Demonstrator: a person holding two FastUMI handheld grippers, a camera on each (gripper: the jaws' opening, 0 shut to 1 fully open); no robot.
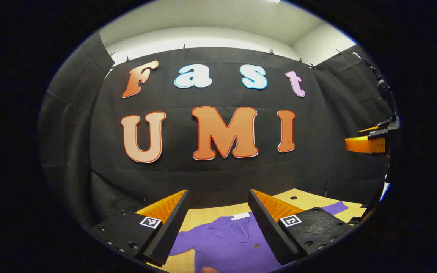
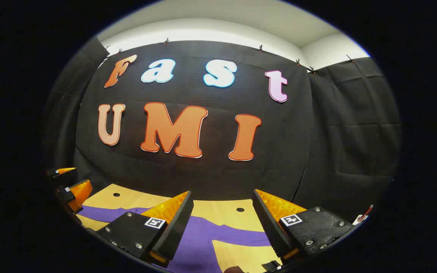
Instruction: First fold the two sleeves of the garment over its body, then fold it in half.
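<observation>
A purple garment (image 1: 228, 242) lies flat on the wooden table (image 1: 207, 214), collar with a white label toward the far wall. In the left gripper view my left gripper (image 1: 218, 201) hangs open above the collar, holding nothing. One purple sleeve (image 1: 336, 207) stretches out to the right there. In the right gripper view my right gripper (image 2: 222, 203) is open above a spread purple sleeve (image 2: 237, 238) and part of the garment's body (image 2: 197, 248). The other gripper (image 2: 68, 185) shows at the left edge of that view, and the right one (image 1: 370, 142) shows at the right edge of the left gripper view.
The table (image 2: 218, 210) ends at the black cloth wall just behind the garment. Small round holes (image 2: 240, 209) dot the tabletop. Another purple sleeve (image 2: 108, 212) runs toward the left in the right gripper view.
</observation>
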